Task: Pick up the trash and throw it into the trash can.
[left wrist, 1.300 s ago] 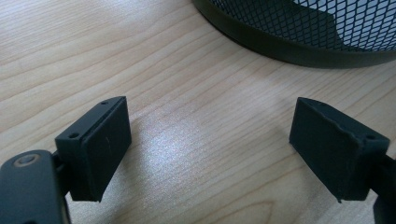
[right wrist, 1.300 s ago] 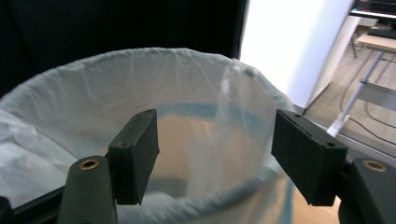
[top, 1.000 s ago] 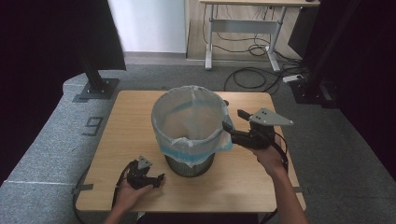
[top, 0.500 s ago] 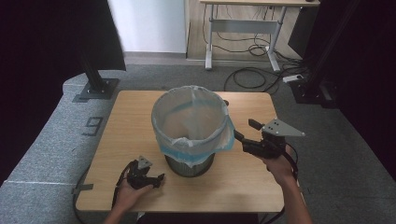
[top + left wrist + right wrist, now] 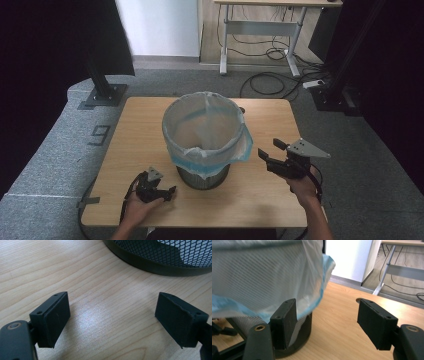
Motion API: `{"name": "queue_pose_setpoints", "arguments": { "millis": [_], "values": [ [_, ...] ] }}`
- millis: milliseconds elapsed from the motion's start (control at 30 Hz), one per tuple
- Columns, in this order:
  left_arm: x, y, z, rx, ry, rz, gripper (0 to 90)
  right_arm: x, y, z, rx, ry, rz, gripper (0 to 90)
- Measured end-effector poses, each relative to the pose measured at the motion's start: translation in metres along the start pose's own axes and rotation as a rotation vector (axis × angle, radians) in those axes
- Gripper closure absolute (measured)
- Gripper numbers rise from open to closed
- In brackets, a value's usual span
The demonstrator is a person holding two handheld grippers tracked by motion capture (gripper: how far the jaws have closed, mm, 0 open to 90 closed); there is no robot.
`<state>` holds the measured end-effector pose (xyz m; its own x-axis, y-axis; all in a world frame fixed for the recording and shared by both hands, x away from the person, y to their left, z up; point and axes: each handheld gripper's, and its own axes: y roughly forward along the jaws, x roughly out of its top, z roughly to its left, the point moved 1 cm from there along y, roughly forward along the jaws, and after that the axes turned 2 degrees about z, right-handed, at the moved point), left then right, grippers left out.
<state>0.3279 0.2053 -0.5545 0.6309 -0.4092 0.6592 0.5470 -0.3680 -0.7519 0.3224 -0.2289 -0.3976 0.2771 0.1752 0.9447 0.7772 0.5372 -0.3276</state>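
Wooden table (image 5: 260, 200) bears a mesh bin (image 5: 202, 172) whose liner (image 5: 205, 127) may slip off (overhang looks loose) if the right gripper (image 5: 268, 156), its 2 jaws spread, snags it, while the left gripper (image 5: 167, 192) rests spread nearby.

Black mesh bin (image 5: 202, 175), pale blue liner (image 5: 235, 150) (seemingly translucent); light woodgrain table (image 5: 140, 130).

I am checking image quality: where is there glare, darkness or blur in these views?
High view: room edges are dark, table evenly lit. Left gripper view: a pale glare patch on the wood between the fingers. Right gripper view: the bag over the mesh bin looks soft.
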Motion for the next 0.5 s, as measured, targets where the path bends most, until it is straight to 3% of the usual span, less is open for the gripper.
{"name": "queue_pose_setpoints", "arguments": {
  "millis": [500],
  "values": [
    [0.000,0.000,0.000,0.002,-0.002,0.000,12.5,-0.024,-0.003,-0.010,-0.014,0.022,0.025,31.4]
  ]
}}
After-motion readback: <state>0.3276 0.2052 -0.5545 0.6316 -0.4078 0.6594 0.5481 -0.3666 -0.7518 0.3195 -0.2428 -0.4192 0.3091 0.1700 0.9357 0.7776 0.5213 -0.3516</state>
